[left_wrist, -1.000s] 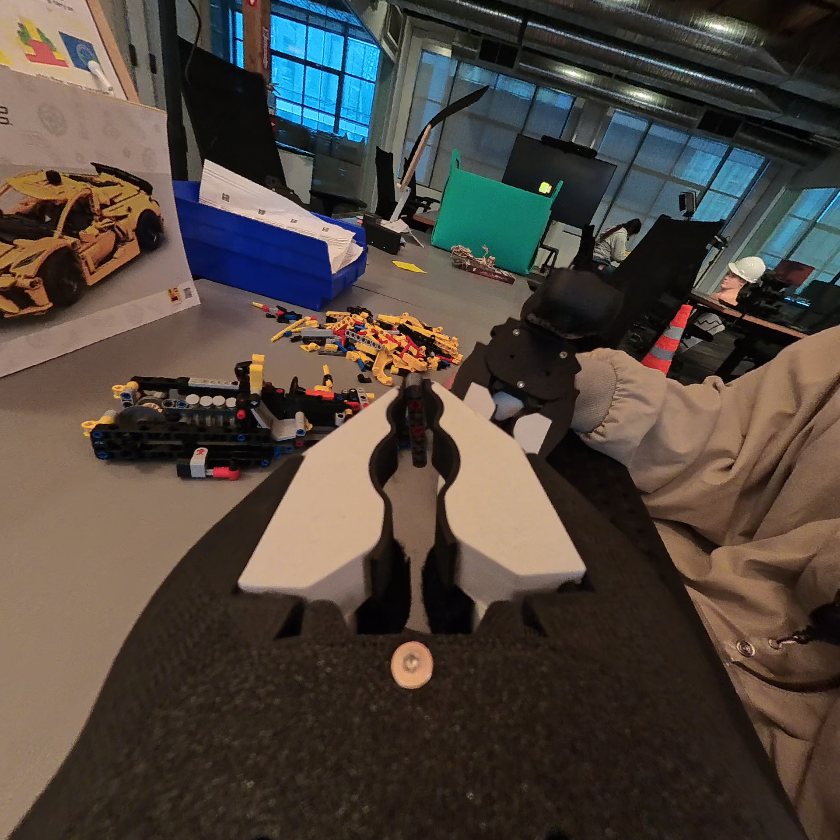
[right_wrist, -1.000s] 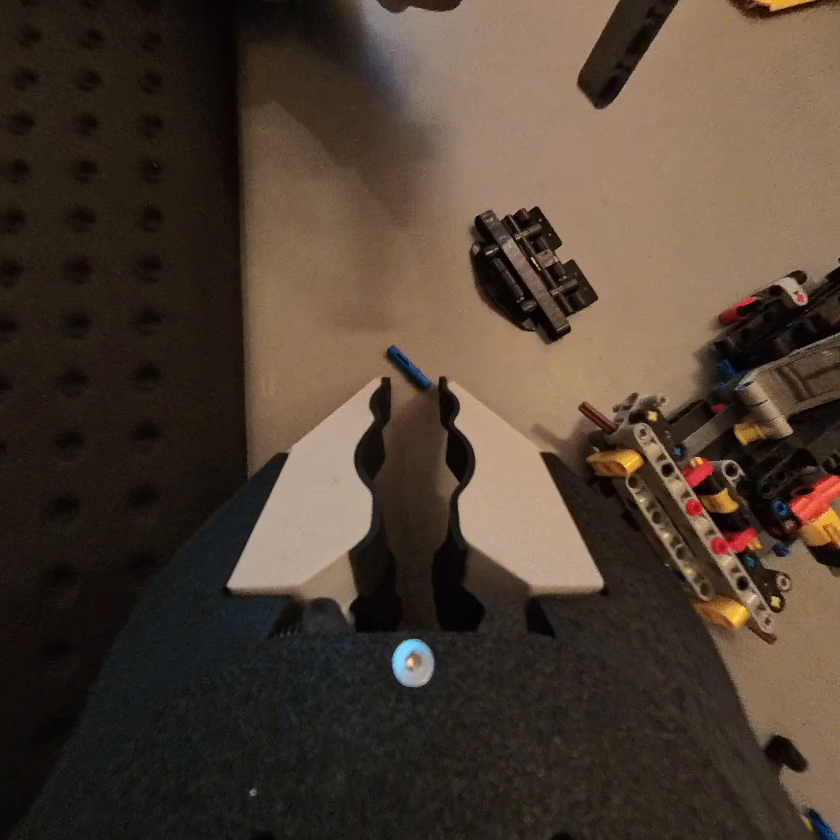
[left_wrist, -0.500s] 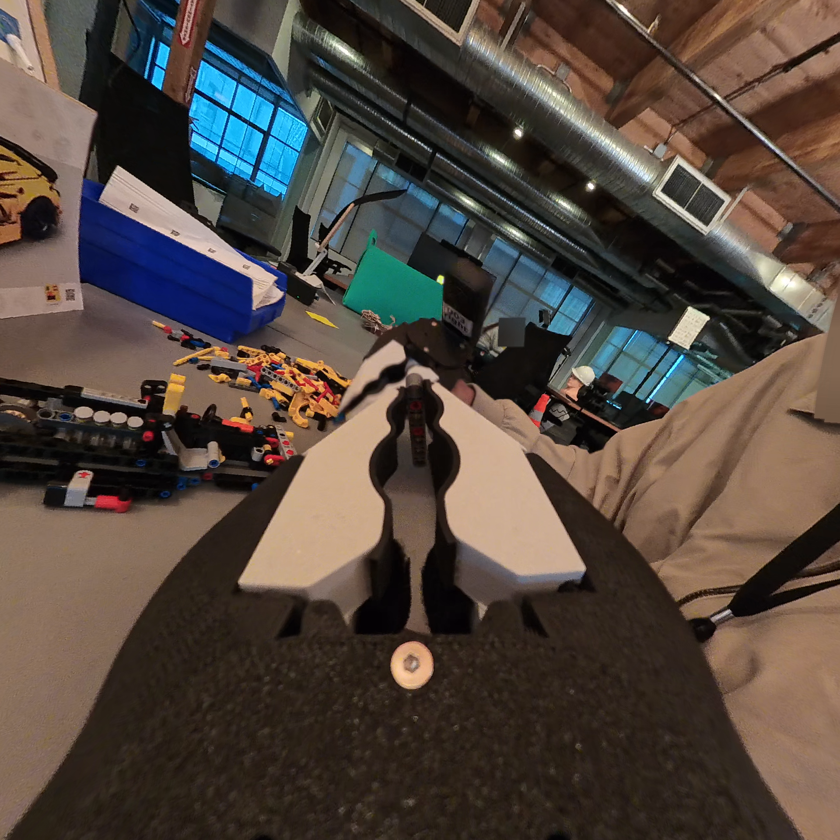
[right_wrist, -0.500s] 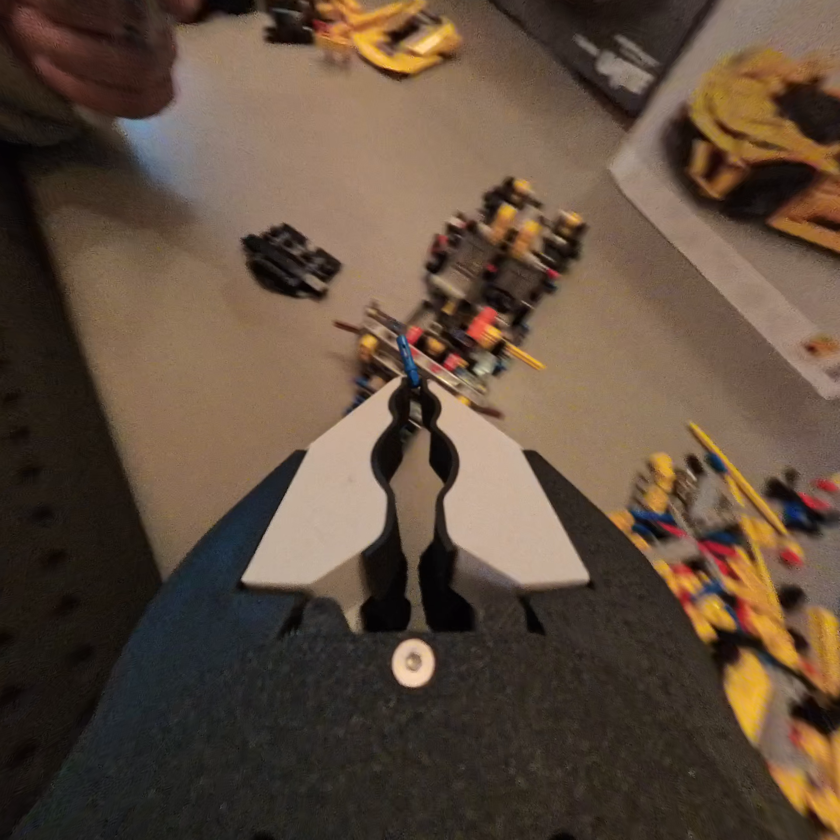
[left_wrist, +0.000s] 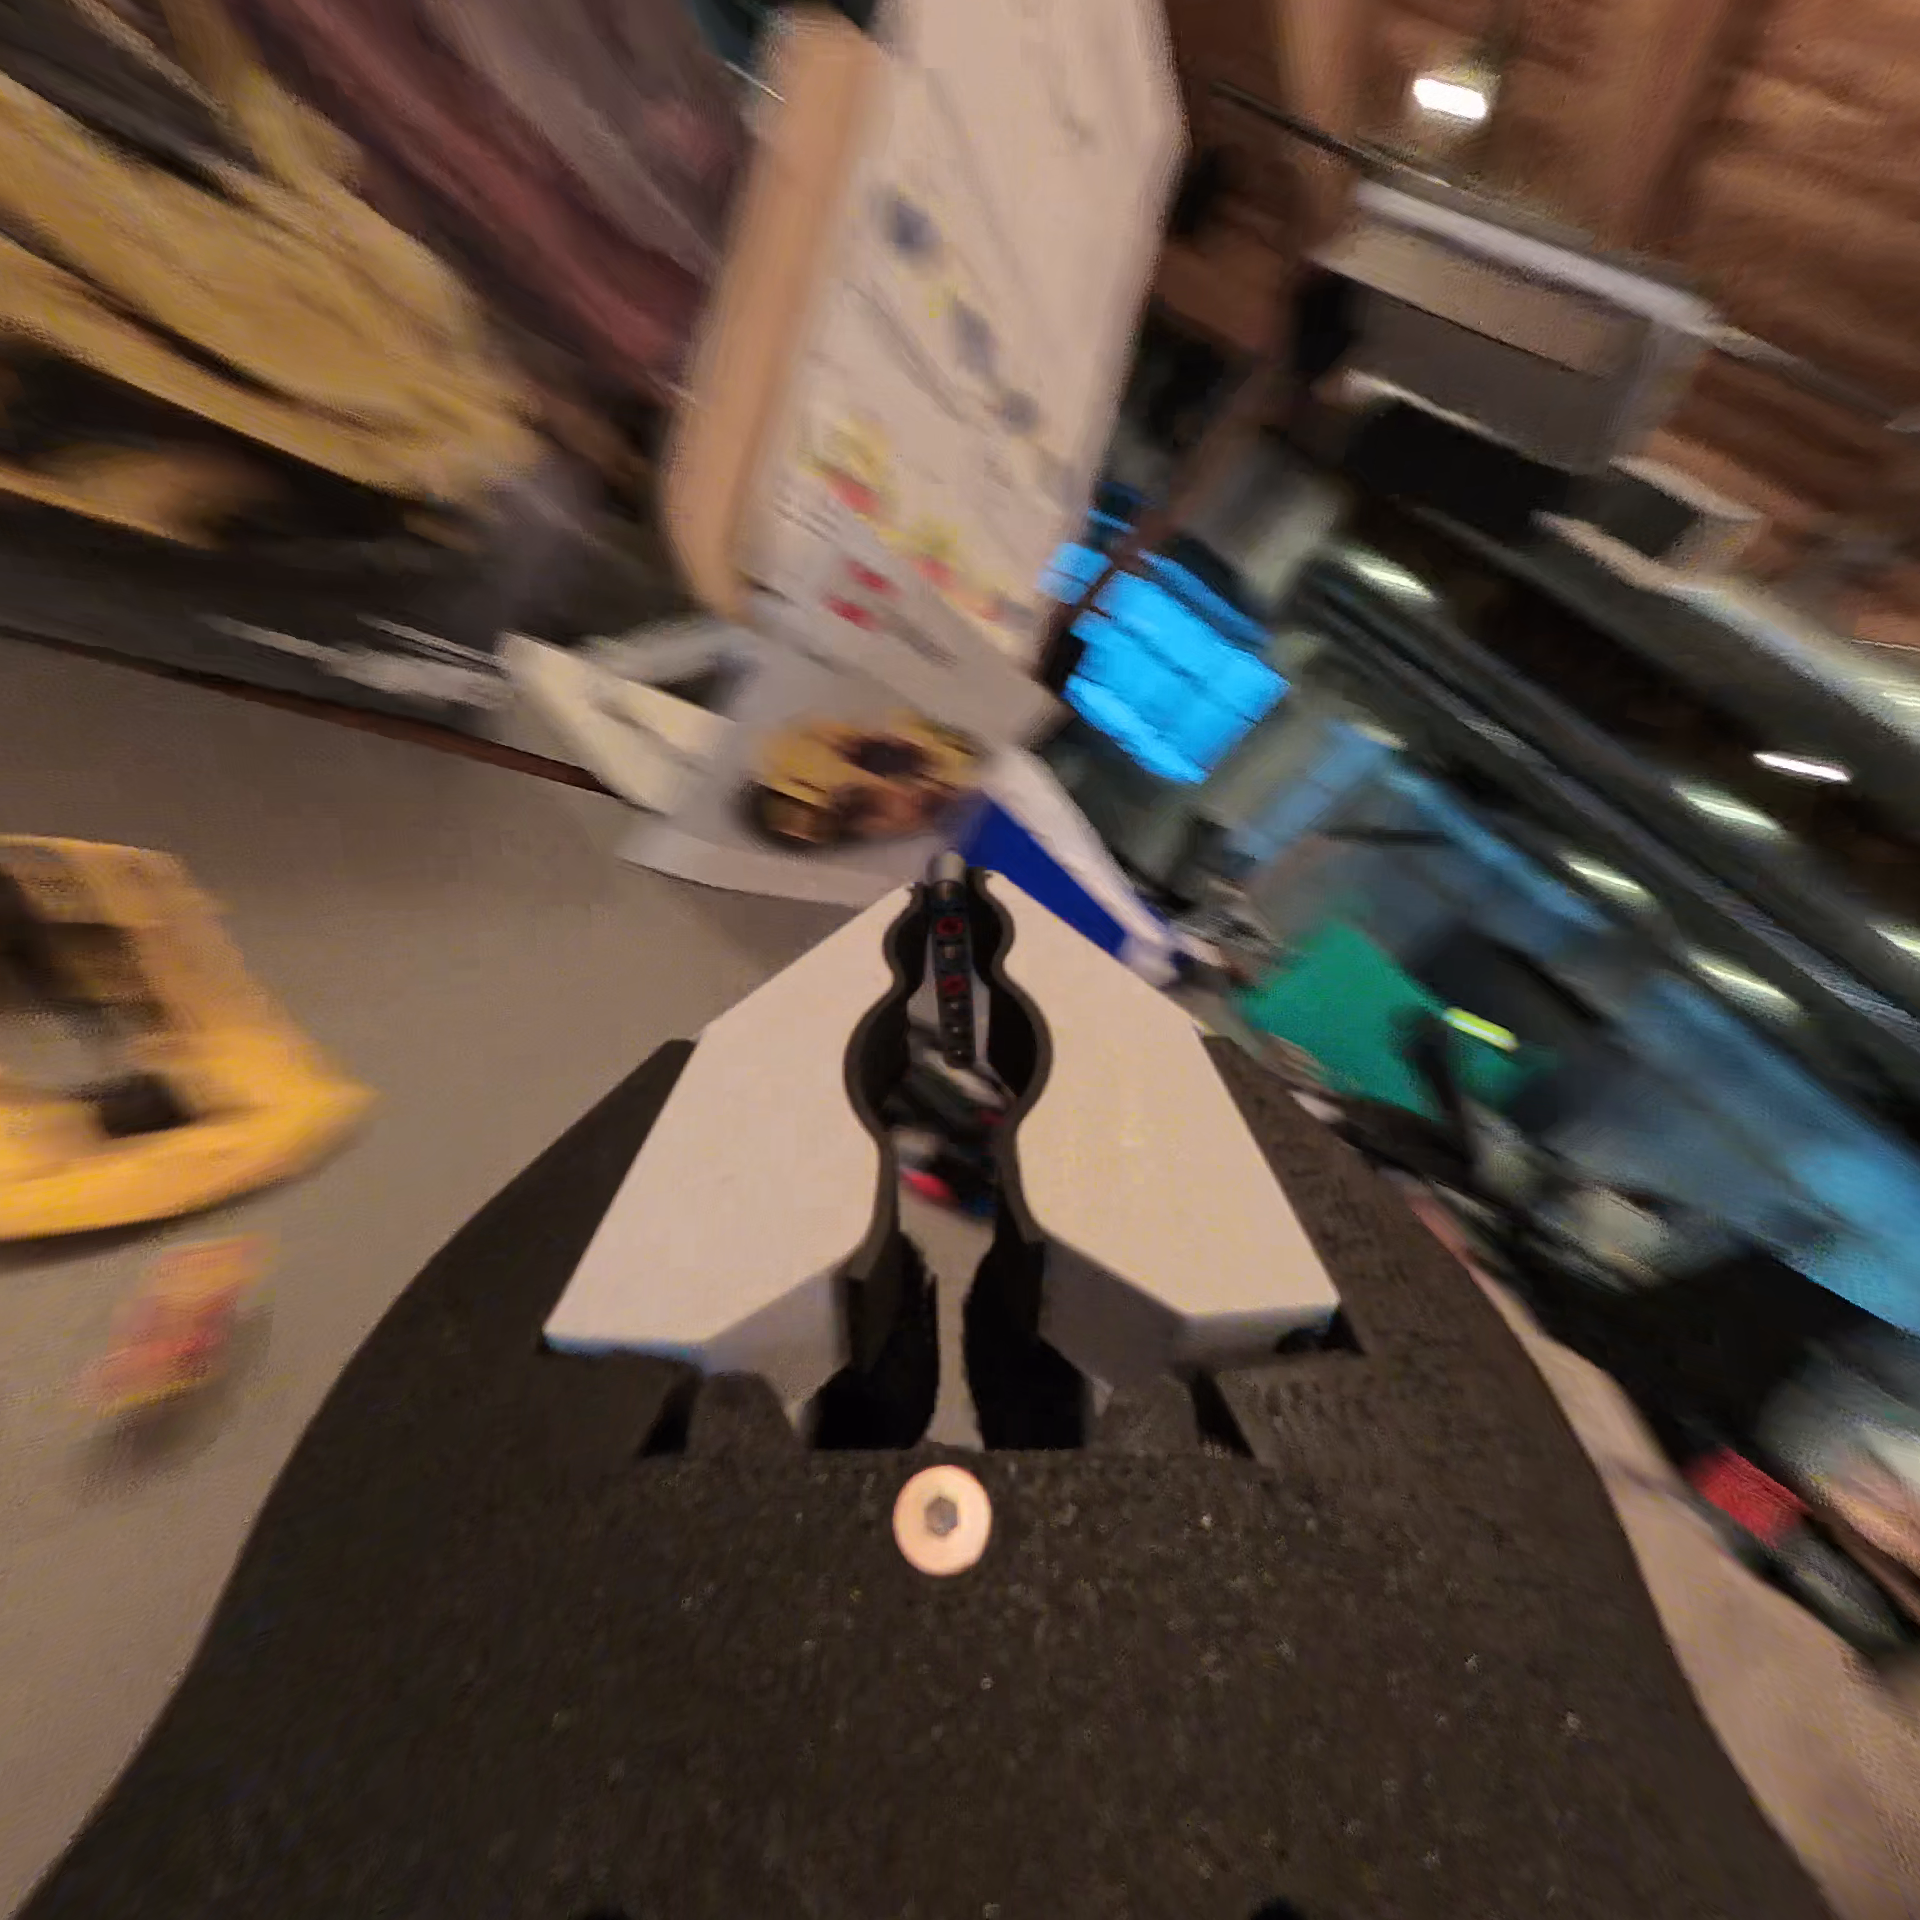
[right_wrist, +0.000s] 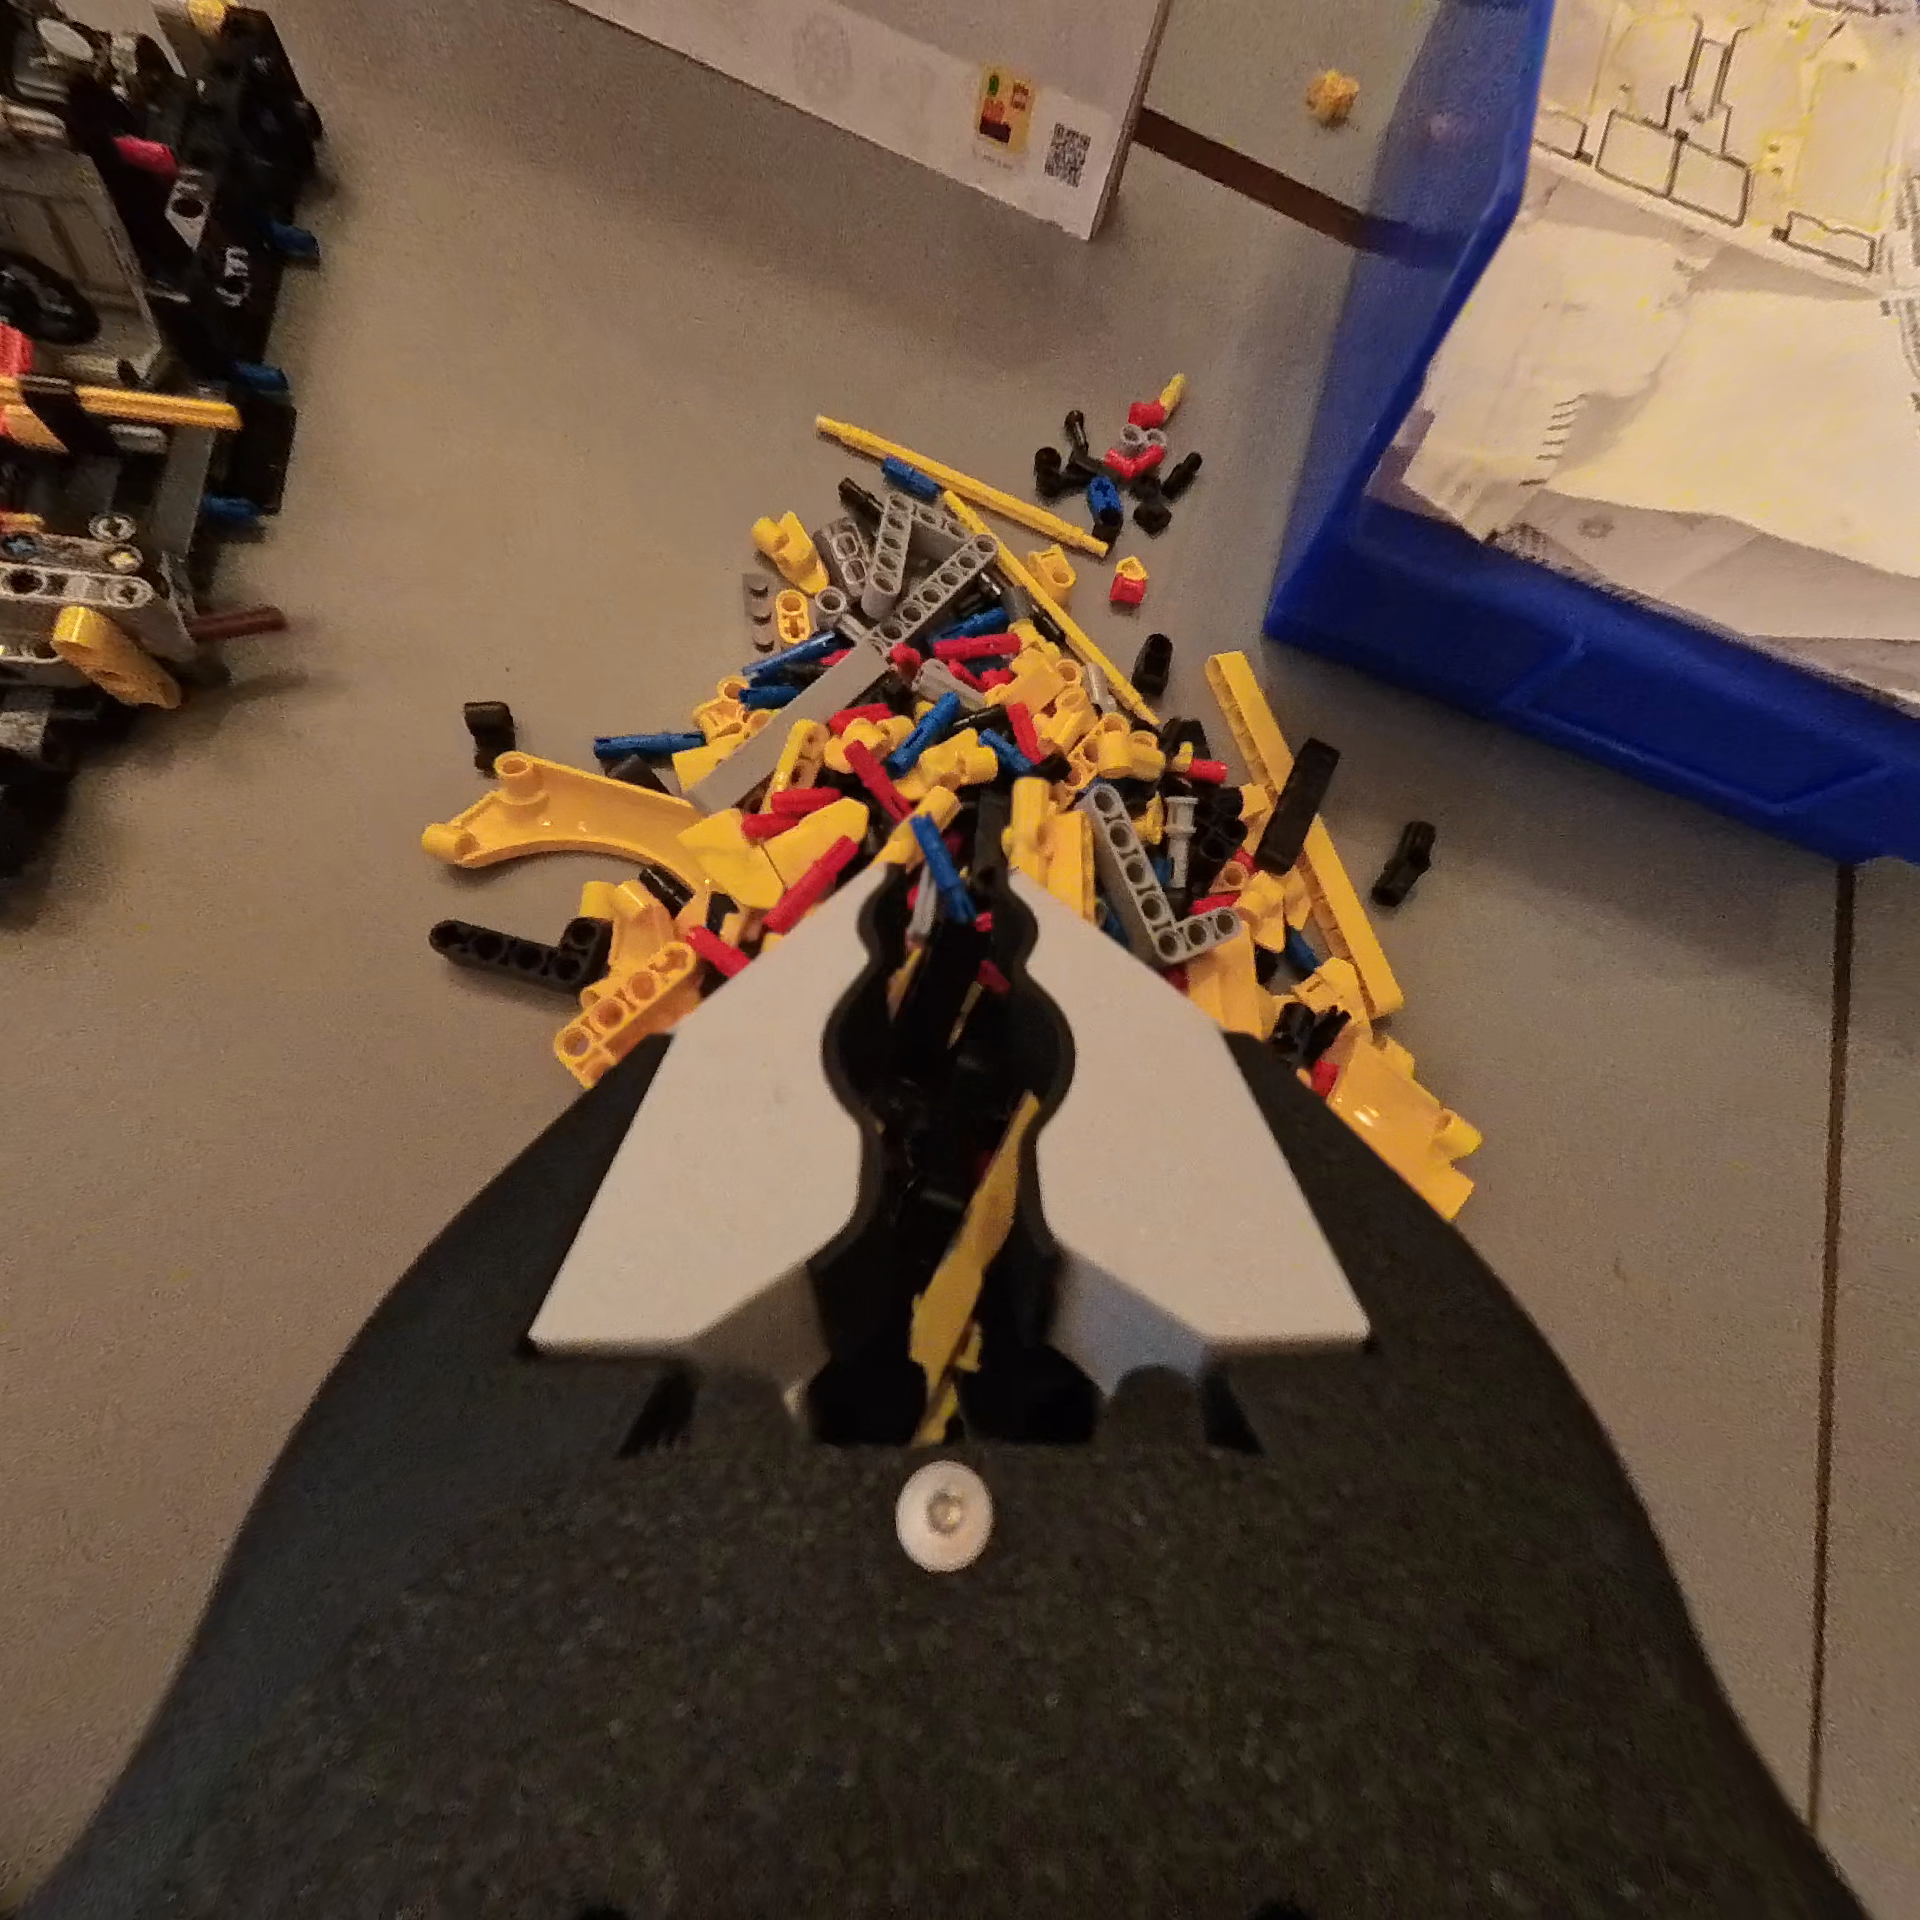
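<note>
Since a second ago, right gripper (right_wrist: 951, 894) is pinching a blue pin (right_wrist: 943, 871), now hanging over the brick pile (right_wrist: 966, 748). Left gripper (left_wrist: 951, 904) is clamping a black beam (left_wrist: 953, 977).

Left claw (left_wrist: 951, 902), seemingly around black beam (left_wrist: 953, 992)

Left claw (left_wrist: 951, 904) and right claw (right_wrist: 951, 894) both nearly closed

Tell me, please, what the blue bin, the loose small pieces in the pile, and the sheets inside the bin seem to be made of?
The blue bin looks like moulded plastic: smooth, slightly glossy walls with ribs. The pile of small pieces seems hard plastic too, in even bright colours with round holes and pins. The sheets in the bin appear to be thin printed paper, matte, creased and curled.
</note>
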